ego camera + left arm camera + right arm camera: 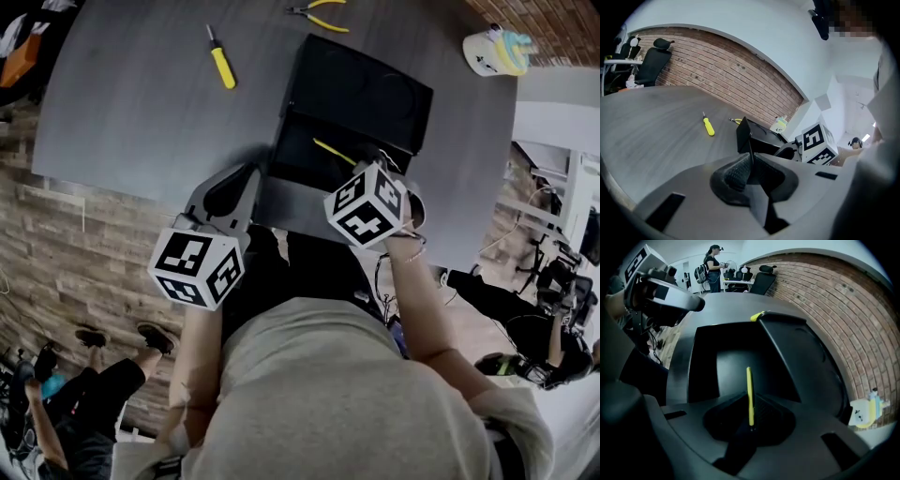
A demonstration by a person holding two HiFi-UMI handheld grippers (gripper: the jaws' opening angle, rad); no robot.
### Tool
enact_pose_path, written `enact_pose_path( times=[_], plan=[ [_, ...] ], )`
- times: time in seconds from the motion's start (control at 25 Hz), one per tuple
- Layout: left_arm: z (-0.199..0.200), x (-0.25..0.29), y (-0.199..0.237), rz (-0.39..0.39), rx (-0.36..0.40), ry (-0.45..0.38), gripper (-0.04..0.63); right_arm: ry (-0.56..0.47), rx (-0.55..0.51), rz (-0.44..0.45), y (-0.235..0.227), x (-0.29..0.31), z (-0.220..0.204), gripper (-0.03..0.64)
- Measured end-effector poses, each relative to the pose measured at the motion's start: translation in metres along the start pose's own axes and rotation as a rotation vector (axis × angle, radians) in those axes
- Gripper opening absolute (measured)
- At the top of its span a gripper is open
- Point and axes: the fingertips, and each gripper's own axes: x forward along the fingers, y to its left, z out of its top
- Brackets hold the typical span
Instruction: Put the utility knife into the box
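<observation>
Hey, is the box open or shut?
Open: the box has its lid swung back, and its inside shows under the knife between the right gripper's jaws.

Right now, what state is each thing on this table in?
box: open, standing on the table
utility knife: held edge-up over the box, not yet inside
right gripper: shut on the utility knife
left gripper: shut on the box's edge
screwdriver: lying flat on the table
pliers: lying flat
</observation>
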Motion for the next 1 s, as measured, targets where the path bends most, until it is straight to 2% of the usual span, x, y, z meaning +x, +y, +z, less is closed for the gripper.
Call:
enact_pose_path(
  times=[0.32, 0.52, 0.88, 1.0],
  plan=[
    [0.004, 0.0, -0.005, -0.023, 0.014, -0.009, 0.04, -0.006, 0.028, 0.016, 0.003, -0.005, -0.002, 0.094],
    [0.012, -0.003, -0.009, -0.039, 0.043, -0.021, 0.04, -0.081, 0.082, 0.012, 0.002, -0.019, 0.006, 0.095],
    [0.037, -0.002, -0.026, -0.085, 0.131, -0.044, 0.04, -0.393, 0.411, 0.125, -0.008, -0.064, 0.024, 0.101],
    [0.042, 0.003, -0.036, -0.115, 0.147, -0.037, 0.04, -0.553, 0.542, 0.174, -0.014, -0.089, 0.033, 0.132]
  ],
)
